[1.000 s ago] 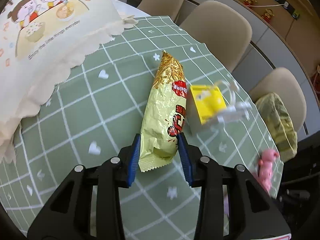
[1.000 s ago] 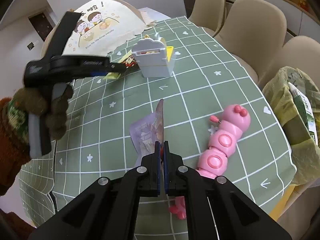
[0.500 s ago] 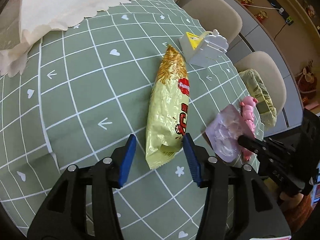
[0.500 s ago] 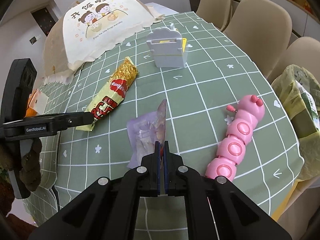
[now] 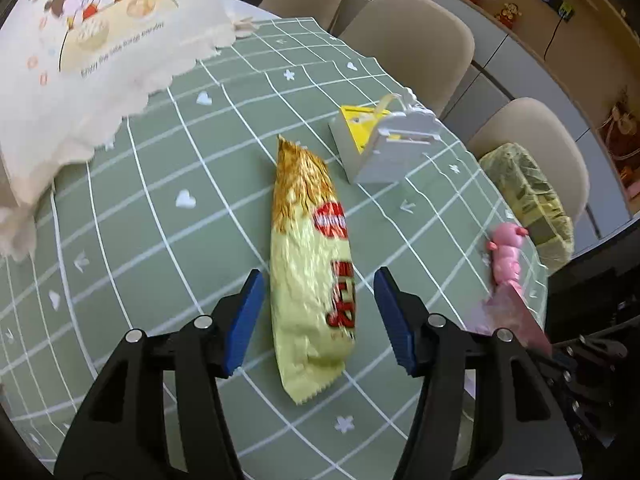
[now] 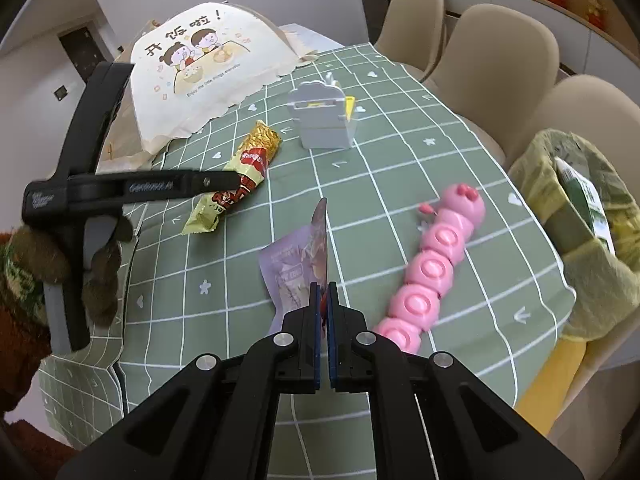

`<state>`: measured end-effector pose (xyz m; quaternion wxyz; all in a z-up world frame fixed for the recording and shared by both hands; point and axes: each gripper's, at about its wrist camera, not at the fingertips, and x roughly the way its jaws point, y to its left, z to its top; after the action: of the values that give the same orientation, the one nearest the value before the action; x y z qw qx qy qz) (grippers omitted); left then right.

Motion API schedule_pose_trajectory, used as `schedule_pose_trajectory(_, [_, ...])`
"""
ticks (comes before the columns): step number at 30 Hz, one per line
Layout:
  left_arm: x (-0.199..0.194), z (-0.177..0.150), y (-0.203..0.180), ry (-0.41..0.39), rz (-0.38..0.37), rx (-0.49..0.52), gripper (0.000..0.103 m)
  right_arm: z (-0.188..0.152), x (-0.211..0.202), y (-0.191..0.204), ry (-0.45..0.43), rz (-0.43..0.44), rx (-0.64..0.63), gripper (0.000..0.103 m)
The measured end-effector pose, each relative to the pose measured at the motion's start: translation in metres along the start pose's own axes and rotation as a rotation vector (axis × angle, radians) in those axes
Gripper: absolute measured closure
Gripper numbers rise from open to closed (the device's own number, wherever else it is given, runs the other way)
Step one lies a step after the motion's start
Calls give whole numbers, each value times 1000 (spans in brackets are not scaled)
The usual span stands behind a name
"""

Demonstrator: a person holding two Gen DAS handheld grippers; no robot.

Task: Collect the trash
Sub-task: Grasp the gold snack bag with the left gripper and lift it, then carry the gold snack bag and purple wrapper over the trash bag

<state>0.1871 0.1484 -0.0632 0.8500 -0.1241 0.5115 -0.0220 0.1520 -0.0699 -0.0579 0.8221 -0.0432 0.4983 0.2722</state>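
Observation:
A long gold and pale-green snack wrapper (image 5: 310, 264) lies on the green checked tablecloth (image 5: 160, 208). My left gripper (image 5: 318, 312) hovers over its near end with the jaws opening, the wrapper between the blue pads but untouched. In the right wrist view the same wrapper (image 6: 240, 178) lies under the left gripper (image 6: 224, 178). My right gripper (image 6: 323, 320) is shut on a thin purple packet (image 6: 298, 268), held on edge above the cloth. A bin lined with a yellow-green bag (image 6: 576, 216) stands off the table's right edge.
A pink caterpillar toy (image 6: 434, 268) lies right of the packet. A grey box with yellow inside (image 6: 322, 118) stands mid-table. A cream printed cloth cover (image 6: 204, 80) fills the far left. Beige chairs (image 6: 492, 52) ring the far side. A person's gloved hand (image 6: 100, 276) holds the left gripper.
The left gripper's jaws have widened, letting go of the snack wrapper, which now lies flat on the cloth. The right gripper kept its grip on the purple packet and shifted slightly.

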Motion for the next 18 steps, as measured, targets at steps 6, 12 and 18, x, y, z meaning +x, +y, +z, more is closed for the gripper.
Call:
schedule_pose_trajectory(6, [19, 11, -5, 28, 40, 7, 67, -4, -5, 3, -5, 6, 4, 98])
schedule_pose_trajectory(12, [-18, -4, -8, -37, 4, -20, 74, -2, -24, -3, -44, -2, 22, 98])
schedule_pose_trajectory(18, [-82, -14, -26, -150, 6, 12, 75, 3, -50, -4, -100, -5, 27, 98])
